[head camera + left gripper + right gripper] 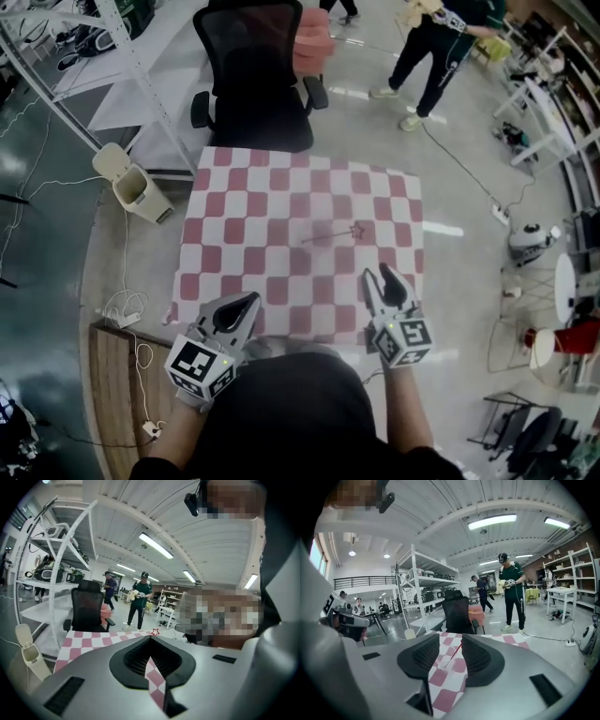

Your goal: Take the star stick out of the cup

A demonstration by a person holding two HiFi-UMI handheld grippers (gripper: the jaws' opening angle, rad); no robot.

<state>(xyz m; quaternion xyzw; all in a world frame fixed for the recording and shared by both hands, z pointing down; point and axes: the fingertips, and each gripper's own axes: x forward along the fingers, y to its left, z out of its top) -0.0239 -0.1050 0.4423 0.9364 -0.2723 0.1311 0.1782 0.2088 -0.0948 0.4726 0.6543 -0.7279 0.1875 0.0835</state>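
Lying flat on the checkered tablecloth [281, 202], star stick [335, 234], thin shaft faint; right gripper [378, 272] jaws apart, empty, stick beyond them; left gripper [251, 302] jaws seemingly closed, empty

Star stick [330, 236] is down flat on the red-and-white checked cloth [246, 217], a little right of the cloth's middle. It's a thin, dark red stick with a small outlined five-point star at one end. In the head view the star sits at the right, far end and the shaft runs down and to the left from it, only slightly slanted. It lies on its own, nothing touching it. Looking along my right gripper [377, 272], the shaft [454, 653] shows as a fine red line in the gap ahead of me, out on the cloth, well clear of my pads. From the left gripper view, only the star [154, 632] peeks up at the cloth's far edge.
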